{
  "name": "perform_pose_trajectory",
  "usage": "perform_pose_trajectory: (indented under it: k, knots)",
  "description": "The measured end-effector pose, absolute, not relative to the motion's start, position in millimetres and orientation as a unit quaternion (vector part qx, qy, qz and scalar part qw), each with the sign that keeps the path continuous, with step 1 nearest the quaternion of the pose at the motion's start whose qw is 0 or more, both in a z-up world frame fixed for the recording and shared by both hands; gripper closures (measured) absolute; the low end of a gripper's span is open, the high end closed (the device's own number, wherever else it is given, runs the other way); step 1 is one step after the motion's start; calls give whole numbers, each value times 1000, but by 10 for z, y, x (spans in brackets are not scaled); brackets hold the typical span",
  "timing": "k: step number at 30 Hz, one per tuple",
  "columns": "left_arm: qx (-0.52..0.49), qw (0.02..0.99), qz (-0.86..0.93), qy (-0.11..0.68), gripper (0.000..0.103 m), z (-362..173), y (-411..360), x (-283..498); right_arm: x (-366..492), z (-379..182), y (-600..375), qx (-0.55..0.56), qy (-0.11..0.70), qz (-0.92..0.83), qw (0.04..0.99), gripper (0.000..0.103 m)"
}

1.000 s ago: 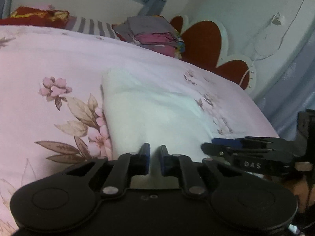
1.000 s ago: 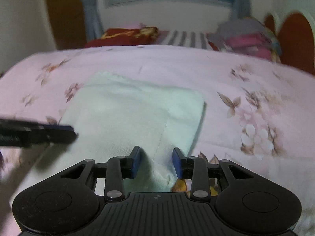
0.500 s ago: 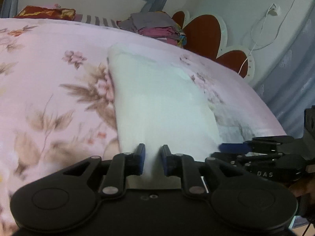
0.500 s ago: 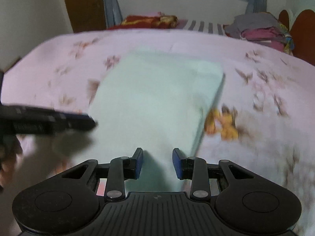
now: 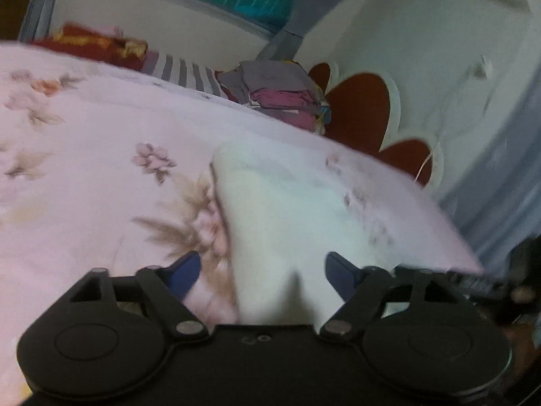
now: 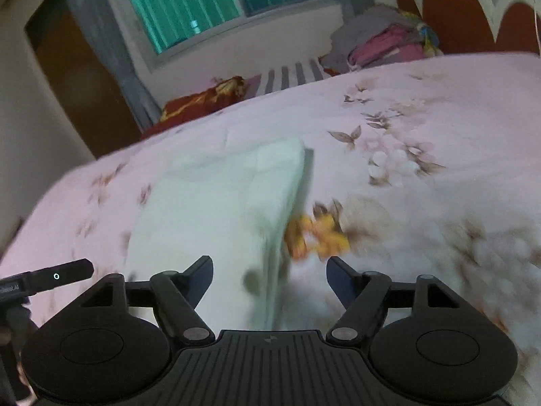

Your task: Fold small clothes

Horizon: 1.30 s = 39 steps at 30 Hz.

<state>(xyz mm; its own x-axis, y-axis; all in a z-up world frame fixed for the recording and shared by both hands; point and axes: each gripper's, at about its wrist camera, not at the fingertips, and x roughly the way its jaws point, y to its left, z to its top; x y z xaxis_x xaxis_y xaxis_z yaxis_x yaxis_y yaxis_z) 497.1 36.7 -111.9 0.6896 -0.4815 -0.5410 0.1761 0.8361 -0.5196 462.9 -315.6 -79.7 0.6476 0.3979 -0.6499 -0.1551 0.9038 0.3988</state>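
Folded pale-green cloth (image 5: 287, 223) lies flat on the pink floral bed (image 5: 84, 169) near its front edge; left tongs (image 5: 262, 270) and right tongs (image 6: 269, 275) have just spread wide, pads clear of cloth.

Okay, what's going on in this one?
A person with a claw in each hand is folding a pale garment on a pink floral bedspread. Both the left claw and right claw have just been opening and grip nothing; the garment's near edge lies loose between their open jaws, folded flat.
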Motion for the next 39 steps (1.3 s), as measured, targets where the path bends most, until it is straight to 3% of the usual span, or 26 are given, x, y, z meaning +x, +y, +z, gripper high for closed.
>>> perform_pose_trajectory:
  k: [5, 11, 14, 17, 21, 26, 32, 39]
  knots:
    - [-226, 863, -160, 423, 34, -1401, 302, 5408, 5146, -939, -3140, 194, 411, 161, 876, 30]
    - [-197, 866, -161, 431, 38, -1273, 236, 5420, 5199, -1045, -3247, 170, 436, 147, 872, 30]
    - [-217, 855, -178, 436, 38, -1328, 258, 5432, 5171, -964, -3358, 229, 417, 190, 859, 31]
    - [-249, 844, -177, 440, 39, -1416, 269, 5443, 5359, -1161, -3394, 282, 464, 214, 812, 32]
    - [-285, 831, -178, 442, 49, -1487, 291, 5515, 5499, -1218, -3480, 308, 470, 231, 795, 34]
    - [-338, 811, -173, 446, 53, -1591, 274, 5601, 5683, -1174, -3372, 276, 483, 264, 788, 45]
    - [-231, 851, -134, 452, 66, -1370, -58, 5622, 5733, -1080, -3149, 208, 486, 276, 803, 68]
    - [-123, 879, -141, 438, 73, -1018, -259, 5512, 5486, -873, -3084, 170, 447, 261, 839, 74]
